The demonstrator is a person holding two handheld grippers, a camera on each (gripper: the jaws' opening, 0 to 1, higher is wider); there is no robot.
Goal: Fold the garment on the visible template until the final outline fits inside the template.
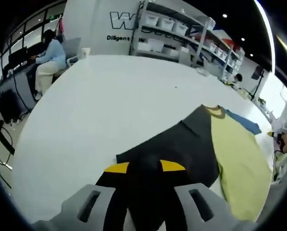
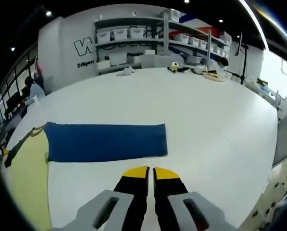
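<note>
Left tool: yellow-tipped jaws pinching the dark fabric of the garment at its near edge, low in the left gripper view.
Right tool: jaws pressed together, nothing between them, over bare tabletop near the blue template.
Garment: lies flat on the tabletop; dark panel toward the left tool, yellow-green panel beside it, collar at the far end. Its yellow-green edge also shows at the left of the right gripper view, touching the template's end.
Template: blue rectangle, flat on the tabletop; a corner of it shows beyond the collar in the left gripper view.
Surface: white, wide, smooth.
Writing: large outlined "W" on the far white wall, with a smaller line beneath starting "Diligent"; the rest is cut off by shelving.
Room: metal shelves with white bins against the wall; a seated person at a desk to the far left; ceiling spotlights; bright windows on the right.
</note>
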